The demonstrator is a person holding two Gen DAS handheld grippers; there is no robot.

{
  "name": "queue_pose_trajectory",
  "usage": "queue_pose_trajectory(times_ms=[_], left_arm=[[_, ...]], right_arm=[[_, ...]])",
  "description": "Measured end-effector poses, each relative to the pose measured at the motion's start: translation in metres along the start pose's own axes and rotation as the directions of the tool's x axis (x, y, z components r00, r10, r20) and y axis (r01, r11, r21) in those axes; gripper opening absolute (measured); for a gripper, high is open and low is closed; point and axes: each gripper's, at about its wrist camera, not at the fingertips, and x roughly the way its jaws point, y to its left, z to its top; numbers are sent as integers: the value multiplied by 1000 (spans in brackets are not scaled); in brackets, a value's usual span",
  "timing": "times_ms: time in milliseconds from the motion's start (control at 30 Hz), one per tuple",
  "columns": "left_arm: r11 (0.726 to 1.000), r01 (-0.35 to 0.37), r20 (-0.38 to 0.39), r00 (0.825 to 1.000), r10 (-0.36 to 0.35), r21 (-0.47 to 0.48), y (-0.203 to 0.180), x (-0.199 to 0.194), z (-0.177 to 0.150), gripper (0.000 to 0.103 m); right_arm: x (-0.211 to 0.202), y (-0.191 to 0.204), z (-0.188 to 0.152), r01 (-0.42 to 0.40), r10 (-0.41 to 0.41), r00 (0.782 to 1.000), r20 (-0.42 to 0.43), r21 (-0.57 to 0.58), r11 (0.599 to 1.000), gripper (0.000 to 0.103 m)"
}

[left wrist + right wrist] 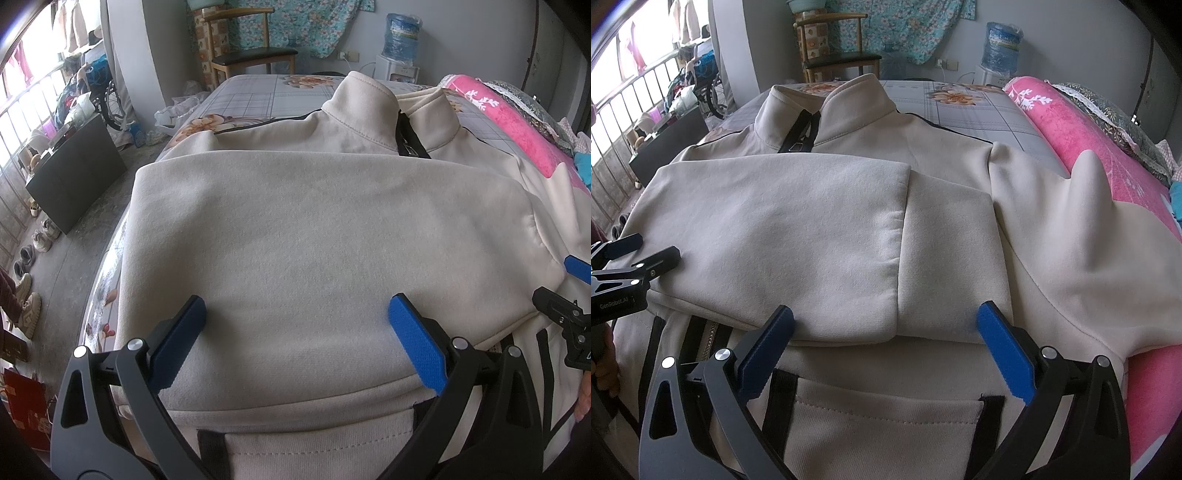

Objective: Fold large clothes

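A cream zip-up jacket point(314, 236) with a stand-up collar point(364, 110) and black trim lies on the bed, front up. Its left sleeve point(775, 236) is folded across the chest, and the cuff end point(945, 254) lies over the middle. The right sleeve point(1082, 236) is bunched against the pink blanket. My left gripper point(297, 332) hovers open just above the folded sleeve, holding nothing. My right gripper point(884, 336) is open too, over the sleeve's near edge above a chest pocket point(886, 424). Each gripper shows at the edge of the other's view.
The bed point(979, 110) carries a grey checked floral sheet. A rolled pink blanket point(1071, 129) runs along its right side. A wooden chair point(251, 48) and a water dispenser point(400, 48) stand beyond the bed. A dark cabinet point(74, 173) and shoes point(33, 258) are on the floor to the left.
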Motion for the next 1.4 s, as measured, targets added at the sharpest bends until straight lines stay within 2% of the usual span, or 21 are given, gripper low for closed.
queue_pose_trajectory(times_ms=[500,600,667,800,867,933,1067,1167,1233,1300,1400], left_arm=[[1000,-1,-1,1000,1,1,0,0,0,96],[1000,-16,-24,1000,16,8,0,0,4,96],[999,-46,-5,999,46,14,0,-7,7,96],[997,-36,15,999,35,61,-10,-15,10,96],[996,-40,17,999,39,76,-14,-14,11,96],[996,-38,17,999,37,81,-18,-10,12,96],[998,-32,-7,999,33,61,-21,3,13,96],[998,-36,0,999,36,51,-24,4,14,96],[998,-39,4,999,38,40,-26,4,13,96],[999,-33,7,999,33,19,-26,5,12,96],[1000,-19,5,1000,19,-7,-22,6,10,96]], right_arm=[[0,0,0,-4,4,1000,-1,2,1000,97],[1,1,0,-16,16,1000,2,-2,1000,97],[1,2,-1,-27,27,1000,8,-7,1000,97],[-3,5,-2,-39,39,999,-9,7,999,97],[-11,0,-2,-70,72,997,-24,59,996,97],[-26,-6,-4,-102,103,995,-1,96,990,97],[-69,-16,-13,-125,120,991,61,78,989,97],[-96,-41,-19,-156,148,986,78,104,982,97],[-116,-70,-24,-130,118,989,89,148,980,97],[-129,-103,-25,-90,73,993,95,192,977,97],[-142,-168,-28,18,-44,996,79,297,955,97]])
